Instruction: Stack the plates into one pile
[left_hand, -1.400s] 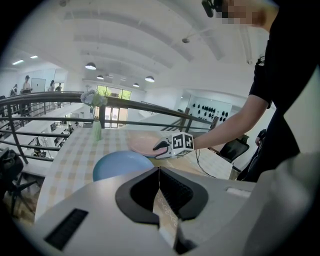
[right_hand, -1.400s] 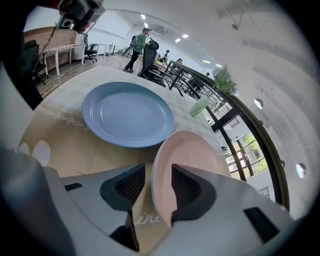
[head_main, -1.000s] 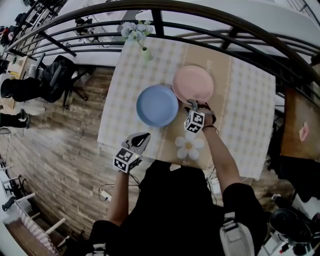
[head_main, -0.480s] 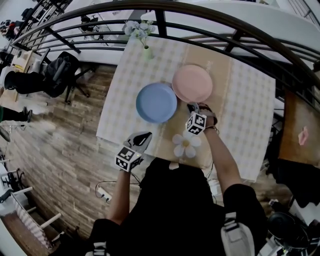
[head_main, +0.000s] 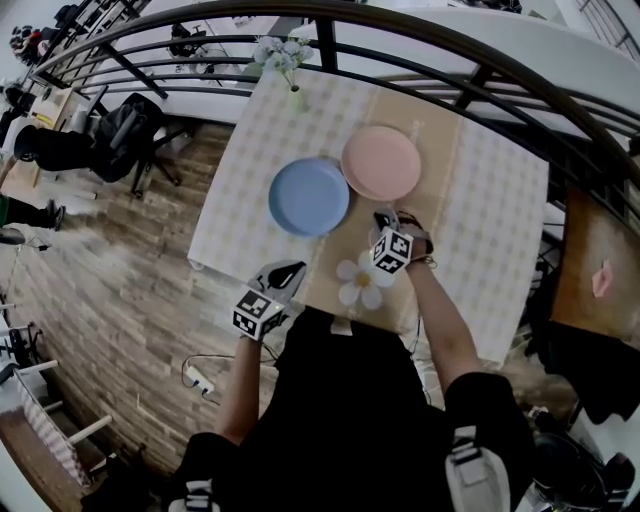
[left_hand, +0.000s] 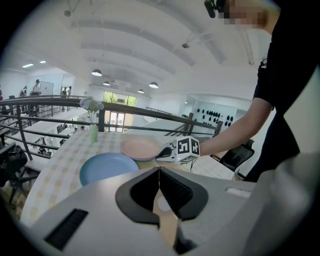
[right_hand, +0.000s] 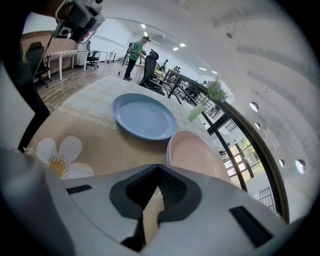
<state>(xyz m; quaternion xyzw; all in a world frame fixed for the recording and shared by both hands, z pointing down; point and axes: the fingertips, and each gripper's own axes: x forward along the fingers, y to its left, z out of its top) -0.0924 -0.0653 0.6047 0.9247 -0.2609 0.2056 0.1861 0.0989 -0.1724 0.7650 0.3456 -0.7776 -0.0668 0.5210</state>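
1. Checked cloth with a tan runner down its middle covers the table (head_main: 250, 170), which stands against a dark curved railing (head_main: 470, 70) above a wood floor.
2. Straight ahead of the left gripper (head_main: 288, 270), well apart from its tips, lies the blue plate (head_main: 309, 196). This gripper hangs at the table's near edge, and its jaws are pressed together along a single line with nothing between them.
3. Just ahead of the right gripper (head_main: 383, 217), a little to the right of its jaws, lies the pink plate (head_main: 381, 162). From these jaws the blue plate sits further ahead and to the left.
4. The right gripper's jaws have just been closing; they now meet pad to pad with nothing caught between them.
5. Both plates lie flat on the cloth, side by side with rims just beside each other, not stacked.
6. Behind and to the left of the right jaws a white daisy shape (head_main: 358, 283) lies on the runner.
7. Far beyond both jaws, at the table's far edge, stands a small vase of pale flowers (head_main: 283, 60).
8. Each gripper's cube carries black-and-white square markers, the only print that can be made out.
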